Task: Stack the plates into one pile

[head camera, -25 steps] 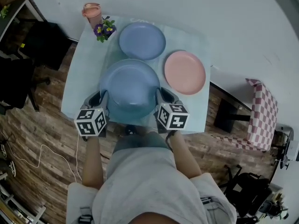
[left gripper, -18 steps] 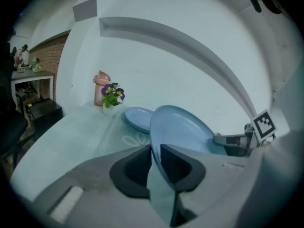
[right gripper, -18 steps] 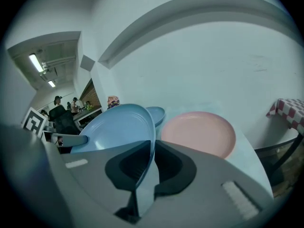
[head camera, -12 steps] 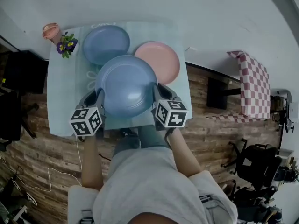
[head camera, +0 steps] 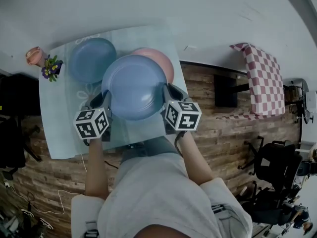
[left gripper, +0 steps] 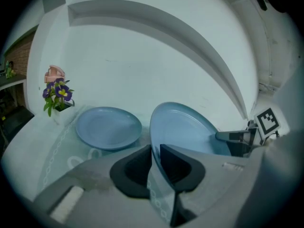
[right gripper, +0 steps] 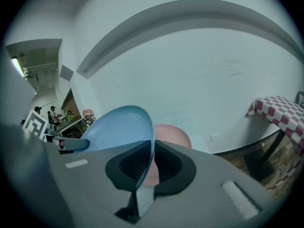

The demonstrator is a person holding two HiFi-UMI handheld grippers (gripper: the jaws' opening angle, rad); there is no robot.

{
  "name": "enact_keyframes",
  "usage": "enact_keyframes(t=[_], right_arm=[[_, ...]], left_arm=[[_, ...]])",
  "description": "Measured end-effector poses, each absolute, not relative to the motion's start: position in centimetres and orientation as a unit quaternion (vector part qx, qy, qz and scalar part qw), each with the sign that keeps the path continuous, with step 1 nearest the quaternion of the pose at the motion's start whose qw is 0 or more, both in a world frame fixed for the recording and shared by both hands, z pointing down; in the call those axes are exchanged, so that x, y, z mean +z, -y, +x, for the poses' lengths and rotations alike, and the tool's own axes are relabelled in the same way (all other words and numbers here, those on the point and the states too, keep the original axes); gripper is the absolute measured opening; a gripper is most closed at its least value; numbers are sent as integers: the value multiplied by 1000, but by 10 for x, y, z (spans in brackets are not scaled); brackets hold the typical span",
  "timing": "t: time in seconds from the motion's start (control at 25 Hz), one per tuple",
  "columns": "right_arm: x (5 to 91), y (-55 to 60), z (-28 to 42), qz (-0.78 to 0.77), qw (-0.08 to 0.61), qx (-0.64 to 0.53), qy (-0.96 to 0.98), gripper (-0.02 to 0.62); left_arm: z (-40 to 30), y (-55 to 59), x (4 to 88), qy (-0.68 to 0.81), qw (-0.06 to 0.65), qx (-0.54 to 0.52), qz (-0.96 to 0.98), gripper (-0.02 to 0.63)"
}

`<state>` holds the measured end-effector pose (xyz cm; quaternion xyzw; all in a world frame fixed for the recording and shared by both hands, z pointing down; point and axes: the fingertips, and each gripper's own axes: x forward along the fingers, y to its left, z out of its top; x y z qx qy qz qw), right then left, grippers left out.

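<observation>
The left gripper (head camera: 105, 104) and the right gripper (head camera: 167, 97) each pinch an opposite rim of the blue plate (head camera: 132, 86), and their jaws have just been closing on it. The plate is held clear of the tabletop (head camera: 64, 133). In the head view it covers most of the pink plate (head camera: 162, 59). The other blue plate (head camera: 91, 59) lies just to its left, near the flowers (head camera: 51, 67).
</observation>
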<state>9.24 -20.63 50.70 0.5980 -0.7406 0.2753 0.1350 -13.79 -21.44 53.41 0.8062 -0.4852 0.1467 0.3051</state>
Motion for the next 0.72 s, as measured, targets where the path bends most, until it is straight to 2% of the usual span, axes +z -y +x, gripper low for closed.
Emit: enact_keyframes(t=[0.36, 0.72], right_arm=[[503, 254, 142, 613, 132, 275, 729, 25], [539, 284, 171, 602, 159, 303, 721, 23]], left_arm=[[-86, 267, 539, 465, 312, 169, 811, 61], [-58, 290, 576, 462, 344, 207, 791, 64]])
